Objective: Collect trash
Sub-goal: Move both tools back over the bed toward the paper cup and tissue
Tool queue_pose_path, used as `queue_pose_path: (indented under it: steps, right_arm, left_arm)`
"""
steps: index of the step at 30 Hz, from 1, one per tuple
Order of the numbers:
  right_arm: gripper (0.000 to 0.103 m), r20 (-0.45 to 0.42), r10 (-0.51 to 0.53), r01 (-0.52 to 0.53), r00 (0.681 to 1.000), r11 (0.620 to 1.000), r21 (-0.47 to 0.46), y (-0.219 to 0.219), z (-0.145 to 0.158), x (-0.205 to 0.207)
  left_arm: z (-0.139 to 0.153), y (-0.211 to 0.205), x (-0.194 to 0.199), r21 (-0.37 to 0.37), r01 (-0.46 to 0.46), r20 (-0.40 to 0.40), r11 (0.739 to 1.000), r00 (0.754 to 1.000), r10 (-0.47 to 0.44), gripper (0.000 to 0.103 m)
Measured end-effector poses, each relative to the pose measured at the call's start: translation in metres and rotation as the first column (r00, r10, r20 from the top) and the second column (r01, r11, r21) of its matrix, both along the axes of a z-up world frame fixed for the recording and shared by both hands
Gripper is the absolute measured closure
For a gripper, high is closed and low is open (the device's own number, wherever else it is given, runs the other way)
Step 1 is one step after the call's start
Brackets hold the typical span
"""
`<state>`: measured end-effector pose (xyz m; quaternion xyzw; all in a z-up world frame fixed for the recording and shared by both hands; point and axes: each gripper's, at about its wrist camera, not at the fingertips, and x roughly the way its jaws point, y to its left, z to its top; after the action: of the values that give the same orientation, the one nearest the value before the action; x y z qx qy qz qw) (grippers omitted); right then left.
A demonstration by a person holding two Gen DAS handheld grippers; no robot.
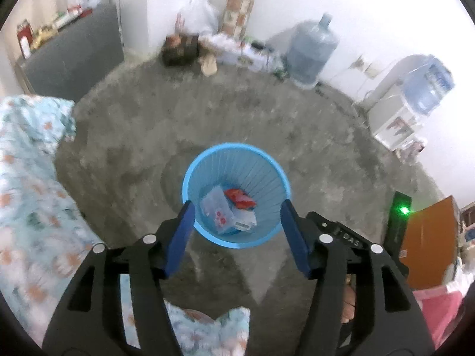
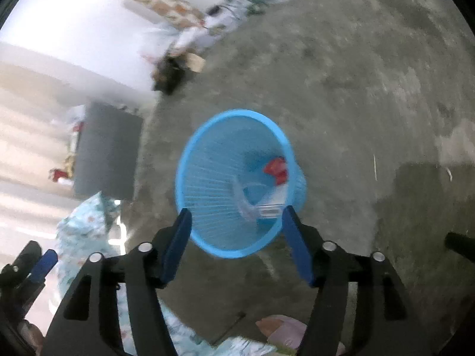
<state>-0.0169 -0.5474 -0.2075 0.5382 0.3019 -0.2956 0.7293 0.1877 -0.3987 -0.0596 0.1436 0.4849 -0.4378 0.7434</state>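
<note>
A blue plastic waste basket (image 1: pixel 261 163) stands on the grey concrete floor. It holds a red wrapper (image 1: pixel 240 198) and clear plastic packaging (image 1: pixel 221 212). My left gripper (image 1: pixel 236 207) is open and empty, held above the basket's near rim. In the right wrist view the same basket (image 2: pixel 207 154) shows, with the red wrapper (image 2: pixel 276 168) and clear packaging (image 2: pixel 261 207) inside. My right gripper (image 2: pixel 236 215) is open and empty, also above the basket's near rim. The left gripper's blue finger (image 2: pixel 44 264) shows at the lower left of that view.
A bed with a floral cover (image 1: pixel 26 184) lies to the left. A grey cabinet (image 1: pixel 74 59) stands at the back left. Water jugs (image 1: pixel 311 50), a dispenser (image 1: pixel 397 109) and bags and boxes (image 1: pixel 181 49) line the far wall. An orange board (image 1: pixel 427 237) stands at right.
</note>
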Motion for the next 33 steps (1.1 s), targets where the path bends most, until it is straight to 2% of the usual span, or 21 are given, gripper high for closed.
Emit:
queue_pose_path:
  steps: [2,5,8,11,13,15,17,21,27,31,33]
  right_arm:
    - [0.037,0.030,0.045,-0.044,0.999,0.998,-0.033,0.012,0.023,0.001]
    - [0.037,0.071,0.166,-0.159,0.984,0.983,-0.095,0.037,0.061,0.013]
    - [0.037,0.099,0.314,-0.299,0.944,0.944,-0.139,0.067,0.092,0.027]
    - [0.037,0.099,0.447,-0.425,0.889,0.886,-0.185,0.106,0.120,0.041]
    - [0.037,0.102,0.508,-0.482,0.855,0.852,-0.203,0.127,0.134,0.045]
    - [0.037,0.118,0.580,-0.548,0.806,0.807,-0.222,0.153,0.150,0.049]
    - [0.037,0.122,0.635,-0.598,0.763,0.765,-0.241,0.178,0.163,0.052]
    - [0.037,0.129,0.725,-0.685,0.676,0.684,-0.251,0.220,0.182,0.063]
    - [0.037,0.123,0.804,-0.772,0.582,0.594,-0.228,0.271,0.195,0.091]
    - [0.037,0.158,0.824,-0.806,0.544,0.566,-0.173,0.295,0.196,0.114]
    - [0.037,0.189,0.819,-0.815,0.542,0.567,-0.121,0.302,0.193,0.131]
  left_arm:
    - [0.024,0.022,-0.014,-0.031,-0.009,0.027,0.999,1.000,0.010,0.039]
    - [0.062,0.067,-0.039,-0.100,-0.030,0.074,0.995,0.997,0.037,0.034]
    - [0.092,0.126,-0.064,-0.149,-0.069,0.119,0.986,0.989,0.087,0.032]
    - [0.110,0.189,-0.083,-0.196,-0.117,0.139,0.974,0.980,0.146,0.029]
    - [0.115,0.230,-0.092,-0.202,-0.160,0.156,0.966,0.969,0.193,0.029]
    - [0.117,0.272,-0.100,-0.211,-0.209,0.179,0.955,0.952,0.247,0.028]
    - [0.116,0.321,-0.103,-0.214,-0.288,0.195,0.933,0.923,0.330,0.028]
    - [0.107,0.404,-0.106,-0.225,-0.458,0.199,0.860,0.843,0.501,0.028]
    - [0.092,0.500,-0.097,-0.297,-0.648,0.110,0.702,0.707,0.699,0.028]
    - [0.093,0.535,-0.087,-0.359,-0.676,0.084,0.643,0.663,0.744,0.028]
    - [0.093,0.545,-0.084,-0.384,-0.679,0.068,0.626,0.655,0.752,0.028]
